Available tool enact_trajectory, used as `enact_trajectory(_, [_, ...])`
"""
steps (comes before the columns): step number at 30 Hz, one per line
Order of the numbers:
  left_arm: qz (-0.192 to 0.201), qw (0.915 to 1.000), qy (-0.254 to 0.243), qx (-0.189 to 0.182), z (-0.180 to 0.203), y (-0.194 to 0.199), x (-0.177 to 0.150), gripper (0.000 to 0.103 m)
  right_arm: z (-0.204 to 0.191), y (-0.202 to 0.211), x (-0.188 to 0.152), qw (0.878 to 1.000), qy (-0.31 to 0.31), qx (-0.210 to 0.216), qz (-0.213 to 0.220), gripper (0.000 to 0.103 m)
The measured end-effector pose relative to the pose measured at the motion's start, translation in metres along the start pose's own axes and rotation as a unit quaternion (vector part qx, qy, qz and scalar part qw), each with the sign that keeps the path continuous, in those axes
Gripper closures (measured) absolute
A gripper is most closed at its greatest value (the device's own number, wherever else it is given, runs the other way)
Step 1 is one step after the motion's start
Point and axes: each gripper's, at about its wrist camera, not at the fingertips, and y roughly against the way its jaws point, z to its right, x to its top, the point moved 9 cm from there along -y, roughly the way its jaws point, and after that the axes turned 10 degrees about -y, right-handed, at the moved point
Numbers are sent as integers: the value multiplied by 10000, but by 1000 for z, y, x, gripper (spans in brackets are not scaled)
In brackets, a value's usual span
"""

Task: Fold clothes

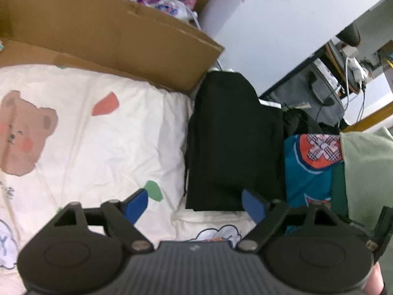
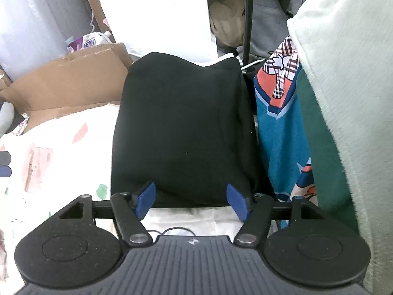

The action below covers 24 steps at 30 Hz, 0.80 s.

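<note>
Left gripper (image 1: 195,205) first: we see it hovering low over the cartoon-bear bedsheet (image 1: 86,135), jaws spread wide, blue pads (image 1: 136,206) holding nothing; its right pad overlaps the near edge of the folded black garment (image 1: 233,142), though we cannot tell if it touches. Brown cardboard box (image 1: 110,39) lies along the sheet's far side, with detergent pouches (image 1: 159,1) behind it. Black garment sits at the sheet's right edge, folded into a compact rectangle. Just right of it we see a teal printed garment (image 1: 309,172) with a plaid patch, then a pale green fleece (image 1: 363,164).

Right gripper (image 2: 192,202) points straight at the same black garment (image 2: 181,127), jaws wide apart, pads (image 2: 145,200) at its near edge, gripping nothing. Only the right wrist view shows the fleece (image 2: 348,98) up close, filling the right side; only the left wrist view shows the bear print clearly and the desk clutter with cables (image 1: 353,73) far right.
</note>
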Motion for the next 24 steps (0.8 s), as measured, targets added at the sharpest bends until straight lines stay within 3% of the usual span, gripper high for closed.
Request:
enact_trajectory(2, [39, 10000, 19, 85, 1, 12, 4, 14, -2, 4, 2, 10000, -49, 49, -61, 17])
enact_trajectory(9, [207, 9991, 47, 371, 5, 50, 16, 5, -10, 29, 7, 9996, -99, 205, -174, 8])
enact_trajectory(18, [312, 9971, 180, 675, 10, 98, 21, 1, -20, 70, 16, 9992, -100, 343, -197, 7])
enact_trajectory(24, [409, 9954, 191, 840, 15, 131, 25, 1, -30, 98, 21, 9985, -138, 471, -261, 1])
